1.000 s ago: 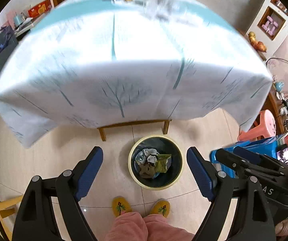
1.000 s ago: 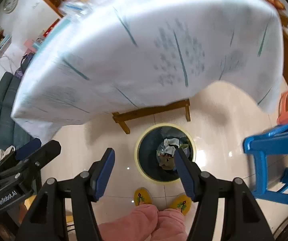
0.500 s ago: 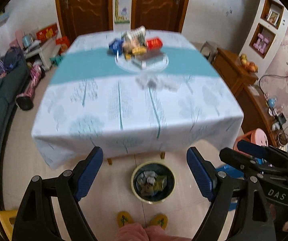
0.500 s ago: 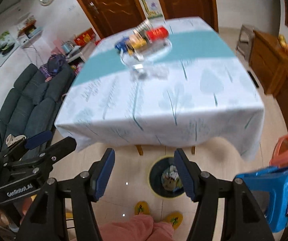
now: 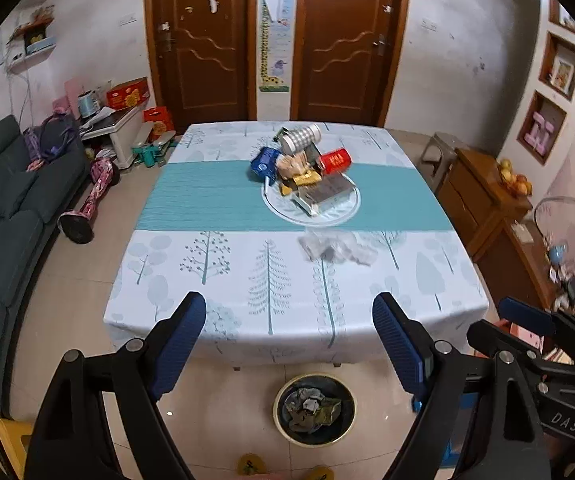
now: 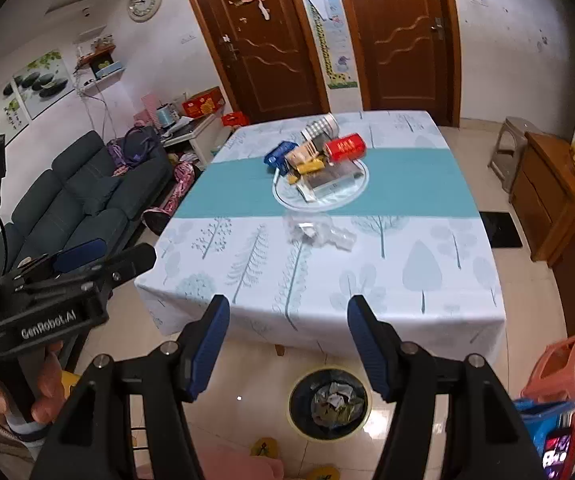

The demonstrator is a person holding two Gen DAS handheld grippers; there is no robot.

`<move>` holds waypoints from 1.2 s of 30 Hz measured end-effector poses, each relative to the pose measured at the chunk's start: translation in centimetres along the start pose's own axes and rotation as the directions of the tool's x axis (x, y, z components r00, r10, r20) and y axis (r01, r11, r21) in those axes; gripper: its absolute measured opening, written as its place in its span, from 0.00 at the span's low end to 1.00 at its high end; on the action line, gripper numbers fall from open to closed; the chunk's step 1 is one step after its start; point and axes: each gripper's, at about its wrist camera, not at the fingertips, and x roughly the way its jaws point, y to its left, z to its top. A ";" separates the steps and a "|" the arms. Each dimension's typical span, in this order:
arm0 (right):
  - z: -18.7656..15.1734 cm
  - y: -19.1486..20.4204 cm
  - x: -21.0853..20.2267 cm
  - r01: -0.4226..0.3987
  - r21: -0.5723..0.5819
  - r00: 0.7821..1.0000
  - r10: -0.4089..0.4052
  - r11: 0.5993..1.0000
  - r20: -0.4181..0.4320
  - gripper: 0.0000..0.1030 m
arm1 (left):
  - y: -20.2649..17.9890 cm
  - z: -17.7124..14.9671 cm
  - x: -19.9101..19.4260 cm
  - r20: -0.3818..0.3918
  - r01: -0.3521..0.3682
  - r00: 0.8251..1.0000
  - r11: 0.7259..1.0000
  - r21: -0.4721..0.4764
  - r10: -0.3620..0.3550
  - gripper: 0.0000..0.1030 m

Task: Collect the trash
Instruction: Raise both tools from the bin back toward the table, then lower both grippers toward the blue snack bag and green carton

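Observation:
A clear crumpled plastic wrapper [image 5: 337,249] [image 6: 319,234] lies on the tree-print tablecloth [image 5: 247,272] [image 6: 407,264], just in front of a glass plate [image 5: 343,210] [image 6: 351,196] piled with snack boxes and packets. On the floor by the table's near edge stands a round dark bin [image 5: 314,409] [image 6: 329,402] with a yellow rim, holding crumpled trash. My left gripper [image 5: 289,332] is open and empty, high above the floor before the table. My right gripper [image 6: 287,330] is also open with nothing between its fingers.
A dark sofa [image 5: 3,216] lines the left side. A wooden cabinet [image 5: 491,208] with fruit stands at the right. A pink stool [image 6: 571,364] and blue stool [image 6: 543,424] sit near the right. Two wooden doors [image 5: 271,40] are behind the table. The person's slippers [image 6: 265,448] are by the bin.
Both grippers have risen and tilted up from over the bin. The tabletop, plate and wrapper have come into full view, and the bin has shrunk to the bottom of both views.

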 end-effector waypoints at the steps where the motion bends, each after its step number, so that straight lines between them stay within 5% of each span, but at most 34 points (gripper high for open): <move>1: 0.4 0.0 0.1 0.000 -0.004 1.000 0.000 1.000 0.004 0.60 | 0.2 0.3 0.0 0.001 -0.001 1.000 1.000 -0.004 0.001 0.82; 10: 5.6 0.2 3.4 0.016 -0.016 1.000 -0.016 1.000 0.017 0.60 | 2.9 5.6 3.5 -0.004 0.018 1.000 1.000 -0.011 -0.018 0.82; 25: 19.3 -0.4 18.5 0.050 0.187 0.997 -0.036 0.981 -0.073 0.60 | 9.2 21.9 20.2 -0.133 0.163 0.981 0.973 0.162 -0.142 0.81; 31: 22.4 -0.6 25.0 0.073 0.229 0.990 -0.043 0.971 -0.134 0.58 | 10.2 25.0 26.6 -0.234 0.226 0.956 0.952 0.205 -0.176 0.81; 36: 23.3 -1.0 29.5 0.102 0.249 0.978 -0.052 0.963 -0.200 0.56 | 11.1 25.8 31.1 -0.340 0.287 0.917 0.936 0.204 -0.207 0.82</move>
